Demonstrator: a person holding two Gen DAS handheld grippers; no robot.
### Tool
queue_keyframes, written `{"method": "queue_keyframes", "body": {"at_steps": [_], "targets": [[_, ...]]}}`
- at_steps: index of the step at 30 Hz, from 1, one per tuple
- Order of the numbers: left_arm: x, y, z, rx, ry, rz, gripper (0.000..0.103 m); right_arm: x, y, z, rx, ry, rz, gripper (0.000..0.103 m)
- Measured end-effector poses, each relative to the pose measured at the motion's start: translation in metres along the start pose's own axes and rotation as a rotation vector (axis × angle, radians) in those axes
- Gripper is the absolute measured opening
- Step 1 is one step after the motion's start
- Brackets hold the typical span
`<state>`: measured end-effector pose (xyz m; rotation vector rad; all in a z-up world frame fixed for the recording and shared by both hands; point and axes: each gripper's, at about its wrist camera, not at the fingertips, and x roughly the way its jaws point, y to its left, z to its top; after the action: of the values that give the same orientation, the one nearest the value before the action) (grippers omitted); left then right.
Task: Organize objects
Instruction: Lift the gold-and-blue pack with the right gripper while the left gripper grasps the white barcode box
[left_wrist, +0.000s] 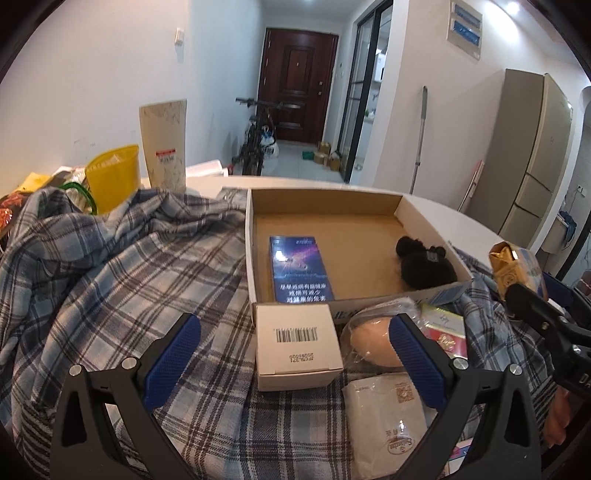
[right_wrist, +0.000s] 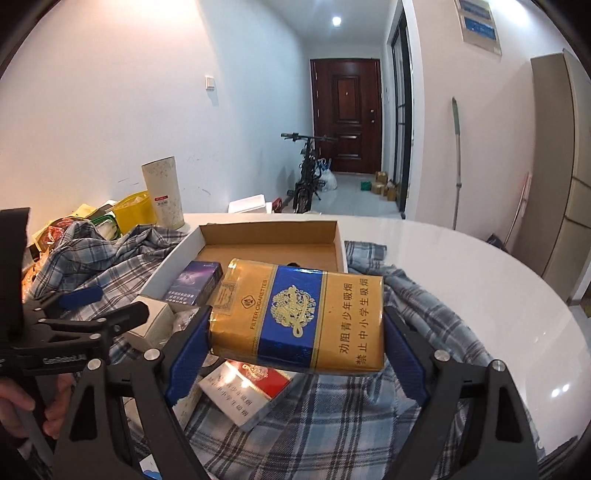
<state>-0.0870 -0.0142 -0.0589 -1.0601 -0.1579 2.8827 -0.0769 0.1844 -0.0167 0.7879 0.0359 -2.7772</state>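
Covering much of the white counter (right_wrist: 480, 280), a plaid shirt (left_wrist: 129, 280) carries an open cardboard box (left_wrist: 424, 218) holding a blue cigarette pack (left_wrist: 300, 269) and a black hair tie (left_wrist: 424, 266). Lifted above the shirt near the box, a gold-and-blue cigarette pack (right_wrist: 299, 314) sits clenched in the right gripper (right_wrist: 295, 332) jaws. Left gripper (left_wrist: 295, 350) jaws stand released around a small white box (left_wrist: 297, 343) lying on the shirt

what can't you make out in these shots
- Black furry item in the cardboard box: hidden by the gold pack in the right wrist view.
- Red-and-white pack: partly covered by that pack.
- Peach object: behind a left gripper finger, left wrist view.
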Motion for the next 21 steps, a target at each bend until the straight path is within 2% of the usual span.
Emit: {"method": "queue_keyframes", "body": {"at_steps": [3, 6, 10, 15, 21], "targets": [[0.012, -0.002, -0.001, 0.013, 0.056, -0.017, 0.098, 0.001, 0.001, -0.001, -0.014, 0.002, -0.002, 0.086], [0.025, -0.002, -0.002, 0.014, 0.117, -0.016, 0.085, 0.003, 0.0, -0.002, -0.015, 0.011, -0.001, 0.086], [0.03, 0.001, -0.004, -0.001, 0.15, -0.026, 0.057, 0.001, -0.001, -0.004, -0.017, 0.005, -0.006, 0.086], [0.028, 0.003, -0.005, -0.007, 0.142, -0.027, 0.057, -0.001, -0.002, -0.003, -0.036, -0.027, -0.052, 0.086], [0.008, 0.002, -0.003, 0.005, 0.057, 0.001, 0.056, -0.004, -0.009, -0.002, -0.017, -0.041, -0.062, 0.086]]}}
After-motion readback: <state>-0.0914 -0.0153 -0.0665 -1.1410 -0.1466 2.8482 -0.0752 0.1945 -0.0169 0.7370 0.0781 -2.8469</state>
